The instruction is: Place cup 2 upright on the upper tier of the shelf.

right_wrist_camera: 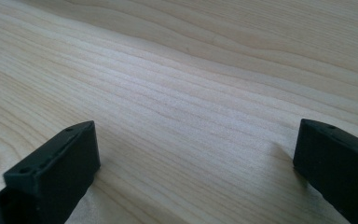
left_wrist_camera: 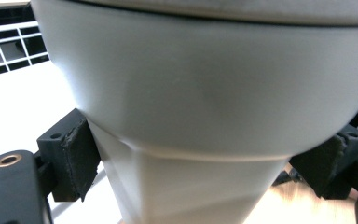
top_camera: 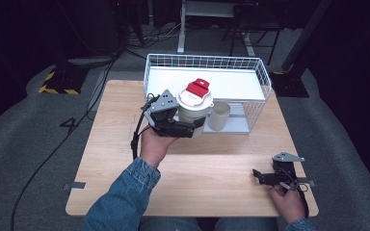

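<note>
We see left gripper [top_camera: 185,126] pinching white cup [top_camera: 192,111] w/ lid + red tab, both pads [left_wrist_camera: 81,156] pressed on cup wall; cup held off table [top_camera: 125,192] at front edge of white wire basket [top_camera: 207,62]. 2nd cup, beige [top_camera: 218,115], stands inside basket near front. Right gripper [top_camera: 262,177] rests at table's front right corner, jaws spread, nothing btw them.

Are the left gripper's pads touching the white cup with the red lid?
Touching. In the left gripper view both pads press against the sides of the cup, with no gap on either side.
</note>
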`<state>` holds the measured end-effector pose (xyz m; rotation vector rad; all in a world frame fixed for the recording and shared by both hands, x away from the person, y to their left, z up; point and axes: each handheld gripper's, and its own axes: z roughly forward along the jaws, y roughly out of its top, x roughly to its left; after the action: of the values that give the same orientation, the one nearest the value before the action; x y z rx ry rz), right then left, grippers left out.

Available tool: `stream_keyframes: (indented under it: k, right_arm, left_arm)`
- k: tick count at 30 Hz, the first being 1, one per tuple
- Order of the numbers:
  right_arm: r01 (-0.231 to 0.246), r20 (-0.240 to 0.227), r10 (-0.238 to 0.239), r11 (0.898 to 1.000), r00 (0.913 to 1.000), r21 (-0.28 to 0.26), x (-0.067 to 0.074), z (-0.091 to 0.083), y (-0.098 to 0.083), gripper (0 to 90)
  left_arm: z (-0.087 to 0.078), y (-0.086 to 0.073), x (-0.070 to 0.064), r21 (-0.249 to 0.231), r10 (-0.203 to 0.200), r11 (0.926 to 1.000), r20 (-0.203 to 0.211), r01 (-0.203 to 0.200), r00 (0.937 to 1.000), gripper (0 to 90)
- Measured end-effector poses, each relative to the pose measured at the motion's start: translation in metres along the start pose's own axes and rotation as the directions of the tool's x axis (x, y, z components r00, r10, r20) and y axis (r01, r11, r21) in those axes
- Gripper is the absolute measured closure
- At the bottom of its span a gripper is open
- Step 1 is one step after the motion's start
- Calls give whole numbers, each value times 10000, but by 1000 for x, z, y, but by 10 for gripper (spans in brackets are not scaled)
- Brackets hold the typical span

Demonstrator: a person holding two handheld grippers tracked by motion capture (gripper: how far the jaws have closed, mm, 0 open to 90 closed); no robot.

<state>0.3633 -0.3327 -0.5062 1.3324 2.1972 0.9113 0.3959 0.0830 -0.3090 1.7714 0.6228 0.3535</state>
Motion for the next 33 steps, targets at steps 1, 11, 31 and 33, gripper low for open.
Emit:
stream_keyframes:
  k: [1, 11, 31, 33]
  right_arm:
    - [0, 0, 0, 10000, 10000, 0, 0, 0, 0, 5]
    - [-11, 9, 11, 10000, 10000, 2, 0, 0, 0, 5]
    - [-16, 10, 16, 10000, 10000, -1, 0, 0, 0, 5]
    - [-15, 11, 15, 10000, 10000, -1, 0, 0, 0, 5]
  left_arm:
    - [0, 1, 1, -13, 1, 10000, -30, -1, 10000, 135]
    - [2, 20, 13, -96, 61, 9999, -264, -64, 9996, 135]
    - [26, 53, 33, -291, 23, 9996, -631, -41, 9980, 135]
    - [29, 55, 34, -355, -43, 9994, -648, 20, 9979, 135]
